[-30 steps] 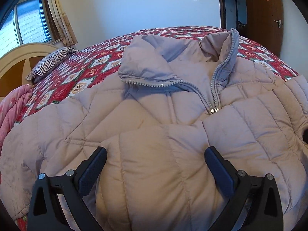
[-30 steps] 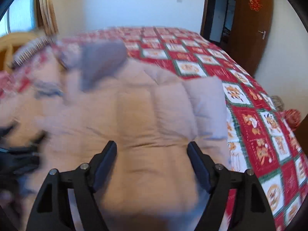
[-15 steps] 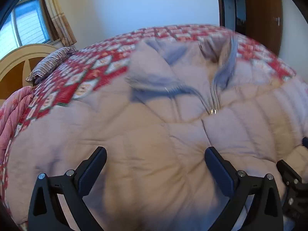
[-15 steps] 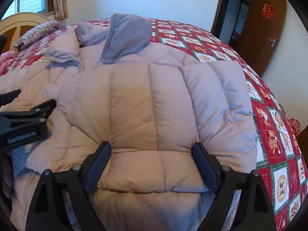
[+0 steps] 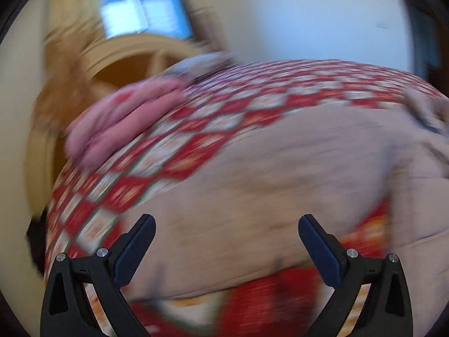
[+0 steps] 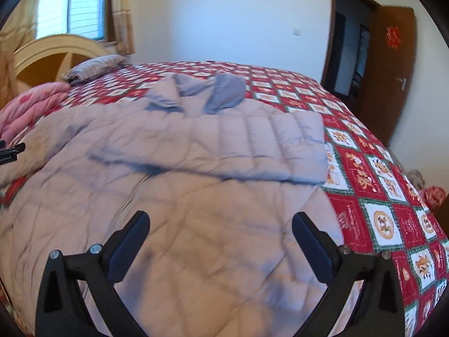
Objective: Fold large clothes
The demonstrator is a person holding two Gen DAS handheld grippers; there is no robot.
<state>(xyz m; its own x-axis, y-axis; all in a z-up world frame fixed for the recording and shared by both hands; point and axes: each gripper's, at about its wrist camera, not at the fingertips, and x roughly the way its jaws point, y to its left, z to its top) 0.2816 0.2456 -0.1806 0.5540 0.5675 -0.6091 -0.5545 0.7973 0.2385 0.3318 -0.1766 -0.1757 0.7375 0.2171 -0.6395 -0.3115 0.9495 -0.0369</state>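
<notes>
A pale lilac quilted puffer jacket (image 6: 179,168) lies spread on the bed, collar (image 6: 196,95) at the far end, and its right sleeve (image 6: 280,146) is folded across the chest. My right gripper (image 6: 220,230) hovers over the jacket's lower body, its jaws opening wide with nothing between the pads. The left wrist view is motion-blurred. There my left gripper (image 5: 226,233) stands open over the jacket's left sleeve (image 5: 266,174), which stretches out across the bedspread, gripping nothing. A tip of the left gripper (image 6: 11,151) shows at the left edge of the right wrist view.
The bed wears a red and white patterned bedspread (image 6: 378,196). A pink folded blanket (image 6: 31,104) and a striped pillow (image 6: 92,66) lie by the wooden headboard (image 6: 45,56). A window (image 6: 70,5) is behind it. A brown door (image 6: 390,70) stands open at the right.
The left gripper has swung fast to the left, from the zipped chest to the outstretched sleeve. The right gripper drew back toward the hem and its jaws widened.
</notes>
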